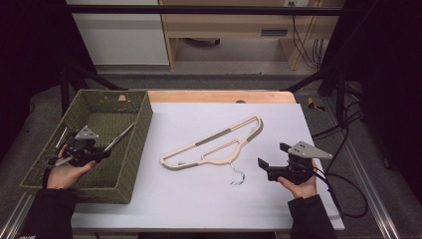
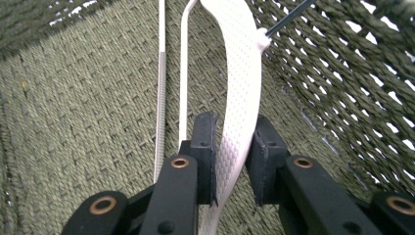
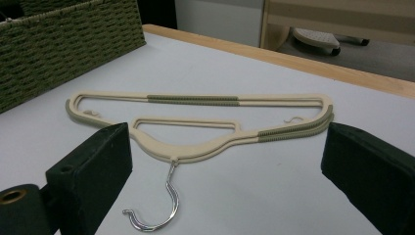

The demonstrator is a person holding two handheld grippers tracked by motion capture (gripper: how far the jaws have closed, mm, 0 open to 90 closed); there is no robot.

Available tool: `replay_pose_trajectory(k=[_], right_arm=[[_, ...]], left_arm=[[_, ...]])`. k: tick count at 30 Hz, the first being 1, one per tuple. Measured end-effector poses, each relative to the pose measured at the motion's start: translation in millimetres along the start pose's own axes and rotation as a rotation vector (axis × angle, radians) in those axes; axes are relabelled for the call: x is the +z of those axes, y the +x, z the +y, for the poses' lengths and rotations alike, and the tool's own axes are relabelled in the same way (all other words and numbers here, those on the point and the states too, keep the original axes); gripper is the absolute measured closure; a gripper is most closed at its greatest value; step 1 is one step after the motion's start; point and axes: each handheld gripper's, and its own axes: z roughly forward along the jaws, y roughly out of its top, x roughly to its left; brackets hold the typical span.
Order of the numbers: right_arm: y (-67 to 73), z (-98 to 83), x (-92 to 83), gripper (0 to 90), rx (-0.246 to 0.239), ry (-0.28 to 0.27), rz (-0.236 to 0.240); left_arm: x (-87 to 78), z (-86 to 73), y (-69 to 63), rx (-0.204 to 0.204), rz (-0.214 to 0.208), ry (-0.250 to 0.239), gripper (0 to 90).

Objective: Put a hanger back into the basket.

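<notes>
Left gripper view: white hanger point(image 2: 242, 83) runs lengthwise away between jaws.

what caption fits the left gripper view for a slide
Left tongs straddle a white hanger inside the green woven basket.

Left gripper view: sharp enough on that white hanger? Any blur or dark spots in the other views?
Left gripper view: white hanger and basket weave crisp, evenly lit. Right gripper view: beige hanger sharp, near jaws soft. High view: table bright, surroundings nearly black, slightly soft.

Hanger point(image 1: 119, 137) in basket point(image 1: 142, 130), seemingly upright.
</notes>
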Motion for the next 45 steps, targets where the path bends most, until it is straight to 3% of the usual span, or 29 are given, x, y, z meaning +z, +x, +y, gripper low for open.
replay_pose_trajectory(k=[7, 10, 16, 22, 26, 28, 30, 34, 38, 40, 42, 45], right_arm=[[0.9, 0.1, 0.4, 5.5, -0.006, 0.001, 0.005], [1.5, 0.5, -0.1, 5.5, -0.007, -0.003, 0.006], [1.7, 1.2, -1.0, 5.5, -0.008, -0.006, 0.010], [4.0, 2.2, -0.5, 5.7, 0.001, -0.011, 0.018], [5.7, 2.4, 0.7, 5.9, 0.003, -0.012, 0.028], [6.3, 2.5, 0.9, 5.9, -0.001, -0.011, 0.033], [7.3, 2.7, 1.9, 6.3, 0.011, -0.013, 0.038], [6.9, 2.7, 3.1, 7.0, 0.018, -0.007, 0.040], [7.1, 2.4, 5.0, 7.5, 0.025, -0.005, 0.044], [7.4, 1.9, 6.7, 7.7, 0.024, -0.003, 0.046], [8.1, 1.3, 8.1, 7.9, 0.027, 0.004, 0.047], [9.2, 0.5, 10.0, 8.0, 0.031, 0.004, 0.059]], left_arm=[[0.6, 4.9, -6.1, 0.042, 0.015, 0.049, 64.4], [-4.5, 4.7, -6.3, 0.039, 0.022, 0.026, 61.8], [-31.5, 4.7, -4.3, 0.023, 0.051, -0.077, 46.3], [-61.9, 9.9, -13.5, -0.043, 0.036, -0.289, 28.4], [-76.2, 18.7, -30.0, -0.058, 0.037, -0.397, 16.6], [-78.2, 20.4, -33.3, -0.058, 0.032, -0.413, 11.8], [-86.6, 27.0, -47.4, -0.056, 0.008, -0.479, 9.5], [-92.3, 34.1, -65.2, -0.069, -0.045, -0.565, 6.8], [-91.9, 40.1, -80.6, -0.058, -0.068, -0.599, 6.2], [-88.1, 45.3, -96.2, -0.037, -0.095, -0.620, 5.8], [-82.6, 48.2, -107.8, -0.041, -0.125, -0.638, 5.4], [-70.9, 52.0, -125.0, -0.021, -0.155, -0.635, 4.6]])
